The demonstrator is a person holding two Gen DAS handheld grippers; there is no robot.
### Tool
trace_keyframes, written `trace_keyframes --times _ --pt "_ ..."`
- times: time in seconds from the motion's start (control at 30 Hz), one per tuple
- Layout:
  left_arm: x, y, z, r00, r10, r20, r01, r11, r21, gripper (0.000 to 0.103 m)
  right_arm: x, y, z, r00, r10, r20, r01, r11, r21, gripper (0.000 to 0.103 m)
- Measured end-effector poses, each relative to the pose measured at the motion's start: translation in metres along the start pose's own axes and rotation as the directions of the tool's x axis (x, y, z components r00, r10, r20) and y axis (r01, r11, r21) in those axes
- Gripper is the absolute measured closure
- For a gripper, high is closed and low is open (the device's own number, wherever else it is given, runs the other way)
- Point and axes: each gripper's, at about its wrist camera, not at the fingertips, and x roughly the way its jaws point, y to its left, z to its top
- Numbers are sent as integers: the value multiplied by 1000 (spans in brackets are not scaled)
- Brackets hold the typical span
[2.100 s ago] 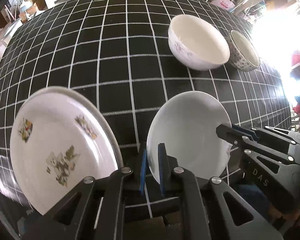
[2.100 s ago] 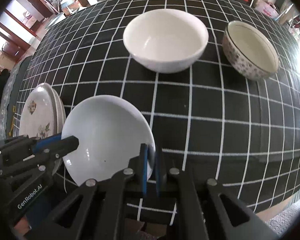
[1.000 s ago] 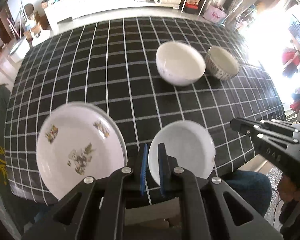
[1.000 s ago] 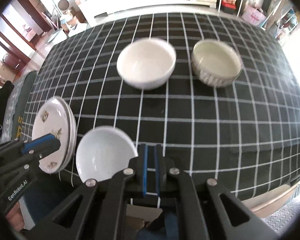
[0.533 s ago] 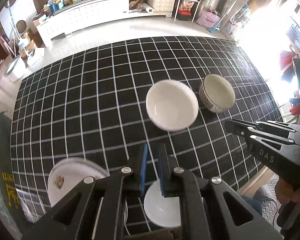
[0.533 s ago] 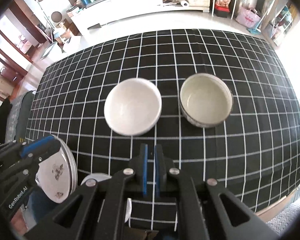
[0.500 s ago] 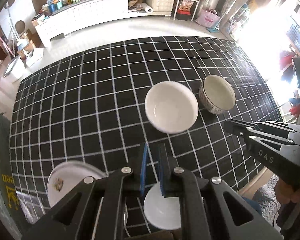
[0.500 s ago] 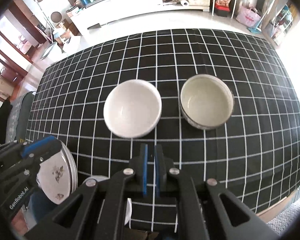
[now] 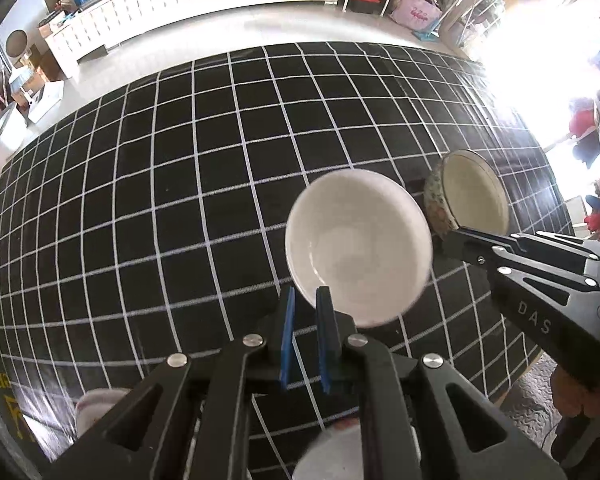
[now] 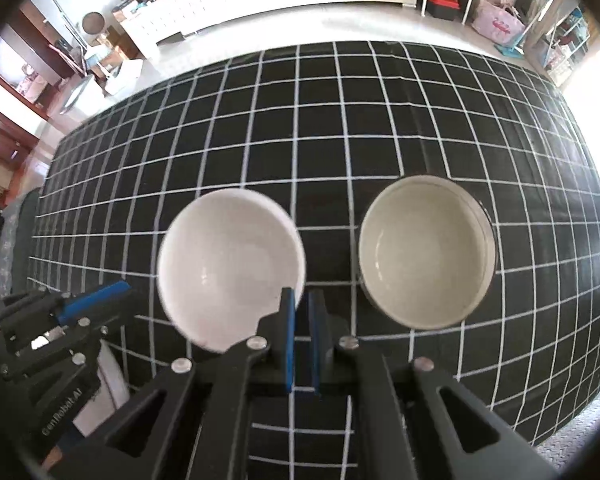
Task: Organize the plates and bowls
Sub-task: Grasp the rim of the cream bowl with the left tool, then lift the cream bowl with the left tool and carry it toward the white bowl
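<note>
The far and left stretches of the checked tablecloth [image 10: 260, 112] lay bare and open to a hand. Two obstacles stood side by side, slightly apart: a white bowl [image 10: 230, 268] and, to its right, a patterned bowl [image 10: 424, 256] near the table's right edge.

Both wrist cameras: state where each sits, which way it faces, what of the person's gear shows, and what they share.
Left wrist: on the left gripper, looking steeply down at the white bowl; the right gripper enters beside it.
Right wrist: on the right gripper, also facing down, between the white bowl and patterned bowl; the left gripper shows.
Shared: both bowls, the checked tablecloth.
</note>
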Motion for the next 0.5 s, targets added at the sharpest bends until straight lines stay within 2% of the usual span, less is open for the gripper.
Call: trace_keyframes --times 0.23,0.5 --pt "16 6 14 1000 -18 -18 18 1000 -5 94 11 -4 9 1000 11 -16 -11 1000 1 94" --pt "26 3 14 999 10 -33 -10 1000 24 94 14 -2 14 1000 -11 -16 11 1000 -26 94"
